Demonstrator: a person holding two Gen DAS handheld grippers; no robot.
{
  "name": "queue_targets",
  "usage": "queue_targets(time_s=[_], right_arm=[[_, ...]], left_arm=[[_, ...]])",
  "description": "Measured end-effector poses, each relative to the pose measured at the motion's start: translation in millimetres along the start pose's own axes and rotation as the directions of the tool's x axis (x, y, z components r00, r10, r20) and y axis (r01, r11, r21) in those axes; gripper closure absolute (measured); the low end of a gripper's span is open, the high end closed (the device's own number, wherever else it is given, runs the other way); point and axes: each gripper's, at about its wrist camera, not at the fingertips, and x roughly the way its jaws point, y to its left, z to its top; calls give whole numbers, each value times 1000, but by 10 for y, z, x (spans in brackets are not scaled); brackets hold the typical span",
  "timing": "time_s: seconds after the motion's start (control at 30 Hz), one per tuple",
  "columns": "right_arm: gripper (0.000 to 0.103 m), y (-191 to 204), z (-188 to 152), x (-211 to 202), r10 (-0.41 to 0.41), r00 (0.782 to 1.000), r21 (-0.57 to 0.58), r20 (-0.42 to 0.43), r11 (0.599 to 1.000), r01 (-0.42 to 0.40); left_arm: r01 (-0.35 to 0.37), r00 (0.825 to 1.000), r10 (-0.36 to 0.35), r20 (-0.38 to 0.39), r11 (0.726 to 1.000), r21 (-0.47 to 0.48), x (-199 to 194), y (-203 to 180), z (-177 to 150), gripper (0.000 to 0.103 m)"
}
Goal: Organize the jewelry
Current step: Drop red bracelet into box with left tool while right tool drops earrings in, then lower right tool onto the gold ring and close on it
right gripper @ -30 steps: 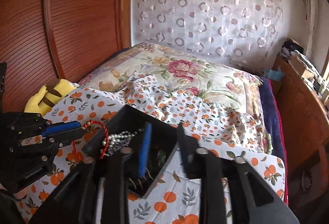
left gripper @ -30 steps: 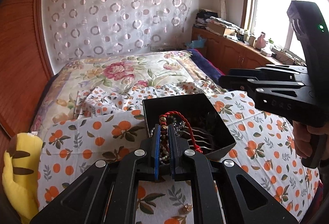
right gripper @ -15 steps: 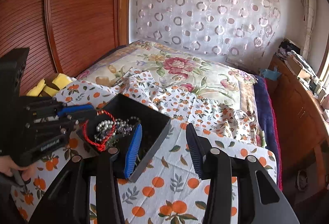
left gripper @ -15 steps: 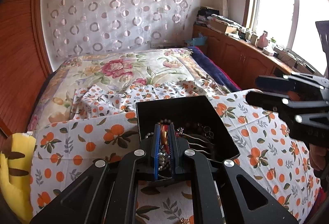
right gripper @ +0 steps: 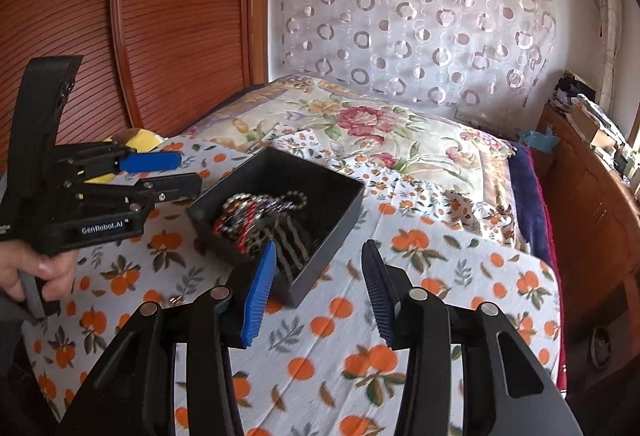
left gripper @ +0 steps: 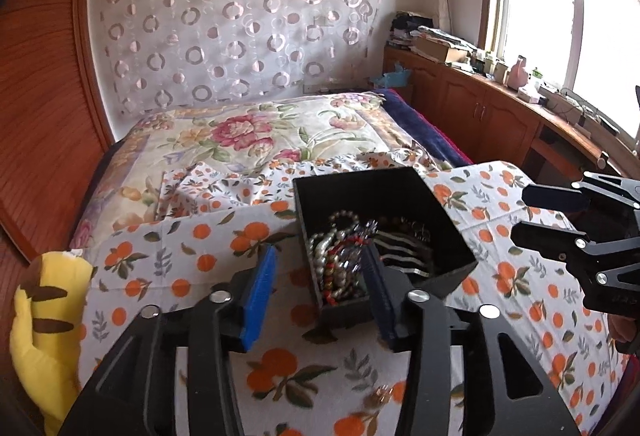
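A black open box (left gripper: 360, 191) sits on the orange-print cloth (left gripper: 192, 260), holding a heap of bead strands, pearls and a red cord (left gripper: 340, 260). My left gripper (left gripper: 318, 288) is just in front of the box's near corner. Its jaws are opening and its pads (left gripper: 260, 292) touch nothing, so the strands lie loose in the box. The right wrist view shows the box (right gripper: 340, 220), the jewelry (right gripper: 256, 211) and the left gripper (right gripper: 176, 175) at its left side. My right gripper (right gripper: 318, 288) stands open at the box's near corner, gripping nothing. A small loose piece (left gripper: 380, 394) lies on the cloth.
A yellow plush toy (left gripper: 36, 332) lies at the bed's left edge beside a wooden wardrobe (right gripper: 160, 35). A floral quilt (left gripper: 248, 131) covers the bed beyond the box. Wooden cabinets (left gripper: 480, 115) with clutter run along the right under the window. A hand (right gripper: 36, 276) holds the left gripper.
The left gripper was shut on the red cord and bead strands over the box; its jaws have parted and the strands now lie in the box. The right gripper drew back from the box.
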Motion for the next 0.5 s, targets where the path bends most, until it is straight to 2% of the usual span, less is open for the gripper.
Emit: queue_targets(time_s=[0.07,0.1,0.13,0.3,0.33,0.5], right_arm=[[56,68,-64,-24,14,1000,-4,1,1000,-14],[56,102,-92,-33,22,1000,-4,1,1000,-22],[56,138,-119,-41,30,1000,-2,1,1000,-30],[56,265,-225,-87,86,996,17,7,996,-87],[56,298,-245,-97,99,995,20,8,995,-99],[56,580,-385,-128,157,988,-3,2,988,-157]], left_arm=[[-15,1000,15,12,1000,6,-91,37,-81,55],[-16,1000,16,16,1000,-2,-141,83,-132,41],[-15,1000,15,20,1000,-10,-181,115,-171,34],[-5,1000,5,14,1000,-30,-358,259,-372,30],[-8,1000,8,11,1000,-29,-397,294,-425,26],[-33,999,33,7,999,-18,-568,359,-615,20]])
